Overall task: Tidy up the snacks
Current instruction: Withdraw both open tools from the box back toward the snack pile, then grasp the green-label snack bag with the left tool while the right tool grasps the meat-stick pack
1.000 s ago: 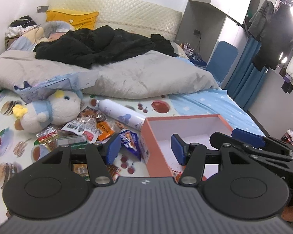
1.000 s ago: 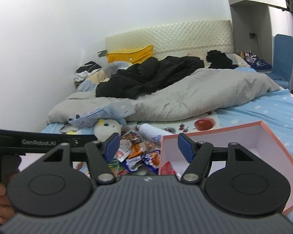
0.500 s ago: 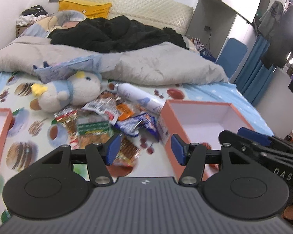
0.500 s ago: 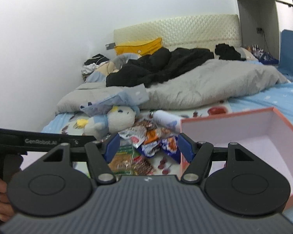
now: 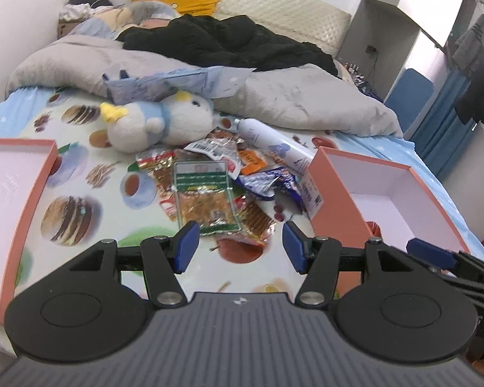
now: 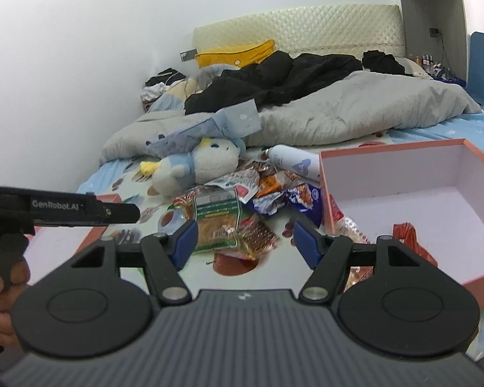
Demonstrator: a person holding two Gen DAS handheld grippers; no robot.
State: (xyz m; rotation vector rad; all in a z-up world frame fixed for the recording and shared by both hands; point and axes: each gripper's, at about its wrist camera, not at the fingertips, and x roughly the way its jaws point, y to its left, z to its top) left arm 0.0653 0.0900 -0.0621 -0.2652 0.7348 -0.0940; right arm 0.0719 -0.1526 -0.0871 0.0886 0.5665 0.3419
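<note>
Both the left gripper point(image 5: 237, 242) and right gripper point(image 6: 245, 240) gape empty; the green-labelled snack packet point(image 5: 206, 198) lies just ahead of both, long axis pointing away (left gripper seems nearer)

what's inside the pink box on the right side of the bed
In the pink box, a red snack packet and a clear wrapped snack lie near the front. The right gripper hides the front corner.

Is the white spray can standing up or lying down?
Lying down. The can rests on its side on the bedsheet, cap end toward the grey duvet, between the snack pile and the right box.
</note>
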